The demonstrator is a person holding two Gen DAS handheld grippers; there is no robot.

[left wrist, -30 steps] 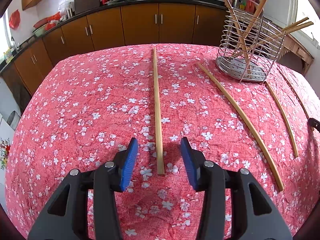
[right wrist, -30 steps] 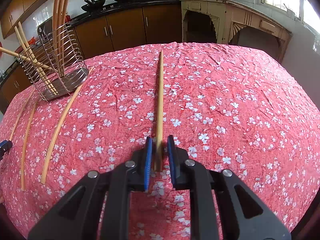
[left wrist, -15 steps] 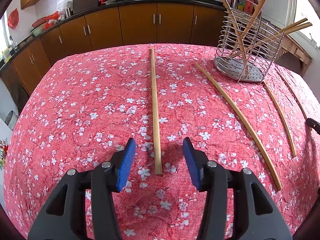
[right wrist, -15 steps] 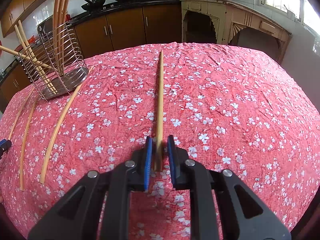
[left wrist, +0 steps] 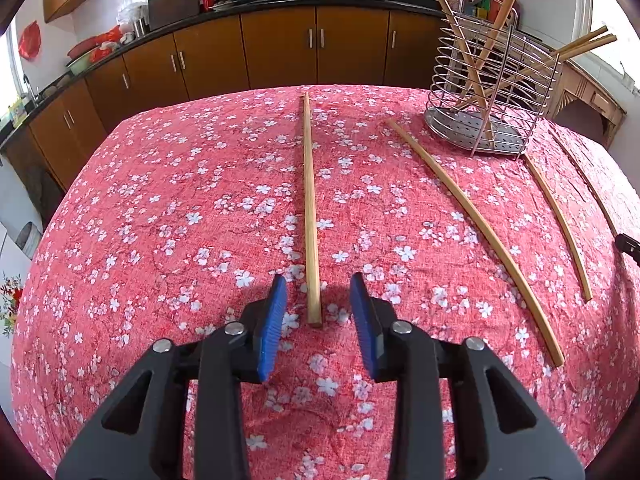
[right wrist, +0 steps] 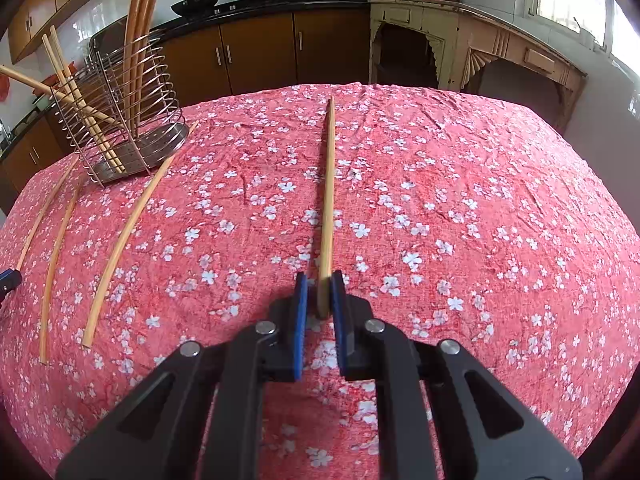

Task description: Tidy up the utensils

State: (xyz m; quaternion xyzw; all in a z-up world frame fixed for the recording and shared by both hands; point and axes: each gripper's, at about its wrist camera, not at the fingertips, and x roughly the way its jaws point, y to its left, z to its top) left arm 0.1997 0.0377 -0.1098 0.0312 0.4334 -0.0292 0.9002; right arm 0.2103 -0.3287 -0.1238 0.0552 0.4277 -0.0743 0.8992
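In the left wrist view a long wooden chopstick lies on the red flowered tablecloth, its near end between the fingers of my open left gripper, which do not touch it. A wire utensil basket with several chopsticks stands at the far right. In the right wrist view my right gripper is shut on the near end of another chopstick, which still lies along the cloth. The basket also shows in the right wrist view, at the far left.
Loose chopsticks lie on the cloth near the basket: one long and one shorter in the left wrist view, and three in the right wrist view. Brown kitchen cabinets stand behind the table. The cloth drops off at the table's edges.
My left gripper has moved forward a little, so the chopstick's end now lies further in between its fingers. The right gripper and its chopstick have not moved.
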